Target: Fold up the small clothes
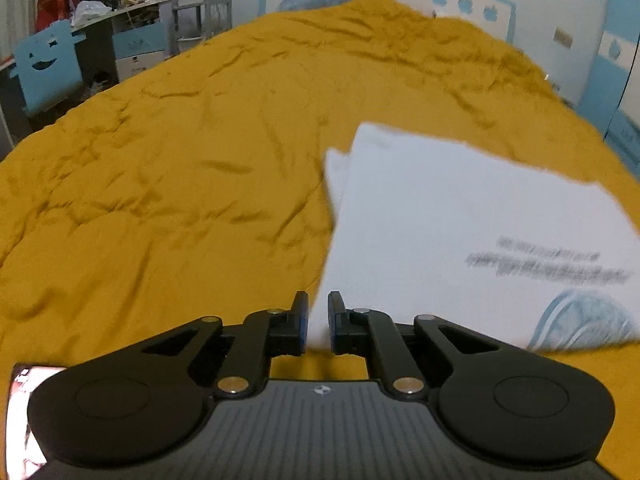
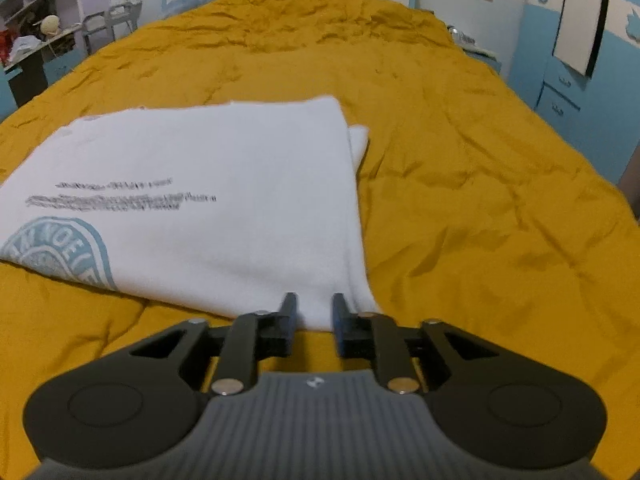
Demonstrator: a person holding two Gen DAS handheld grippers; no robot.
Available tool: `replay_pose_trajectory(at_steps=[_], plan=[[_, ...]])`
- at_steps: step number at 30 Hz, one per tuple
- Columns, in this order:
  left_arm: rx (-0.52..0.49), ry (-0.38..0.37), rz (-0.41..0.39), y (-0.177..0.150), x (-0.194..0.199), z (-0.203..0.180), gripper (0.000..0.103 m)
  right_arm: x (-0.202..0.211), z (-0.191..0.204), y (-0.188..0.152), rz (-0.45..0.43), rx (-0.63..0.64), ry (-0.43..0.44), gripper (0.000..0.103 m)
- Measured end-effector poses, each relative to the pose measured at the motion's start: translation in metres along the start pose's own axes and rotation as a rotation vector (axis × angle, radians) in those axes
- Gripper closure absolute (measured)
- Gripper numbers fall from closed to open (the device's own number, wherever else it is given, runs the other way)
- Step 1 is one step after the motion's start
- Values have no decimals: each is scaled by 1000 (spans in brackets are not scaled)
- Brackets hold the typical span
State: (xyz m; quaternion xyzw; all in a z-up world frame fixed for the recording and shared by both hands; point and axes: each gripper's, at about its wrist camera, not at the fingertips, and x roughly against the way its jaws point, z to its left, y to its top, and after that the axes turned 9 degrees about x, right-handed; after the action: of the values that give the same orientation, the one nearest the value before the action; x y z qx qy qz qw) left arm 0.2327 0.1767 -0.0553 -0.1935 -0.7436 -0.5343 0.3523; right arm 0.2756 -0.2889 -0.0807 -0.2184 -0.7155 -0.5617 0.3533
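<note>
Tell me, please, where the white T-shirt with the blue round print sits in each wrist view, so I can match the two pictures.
Left wrist view: the white T-shirt fills the right half, its near corner between the left claw fingers.
Right wrist view: it fills the left and centre, its near corner at the right claw.
Shared landmark: the blue round print.

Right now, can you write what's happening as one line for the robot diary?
step: folding white T-shirt | left gripper: shut on near corner | right gripper: at other near corner, grip unclear | surface: mustard bedspread
</note>
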Motion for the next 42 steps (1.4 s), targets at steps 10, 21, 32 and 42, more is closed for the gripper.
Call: replay_pose_trajectory(at_steps=[10, 21, 32, 42], plan=[[-20, -179, 2, 33, -22, -61, 89, 2, -39, 45, -57, -107, 31, 42], [-60, -326, 86, 45, -89, -121, 81, -64, -76, 76, -4, -372, 151, 36], [-75, -387, 131, 46, -139, -147, 81, -111, -89, 88, 22, -442, 201, 29], [-106, -390, 144, 62, -179, -172, 81, -147, -105, 86, 19, -525, 263, 38]])
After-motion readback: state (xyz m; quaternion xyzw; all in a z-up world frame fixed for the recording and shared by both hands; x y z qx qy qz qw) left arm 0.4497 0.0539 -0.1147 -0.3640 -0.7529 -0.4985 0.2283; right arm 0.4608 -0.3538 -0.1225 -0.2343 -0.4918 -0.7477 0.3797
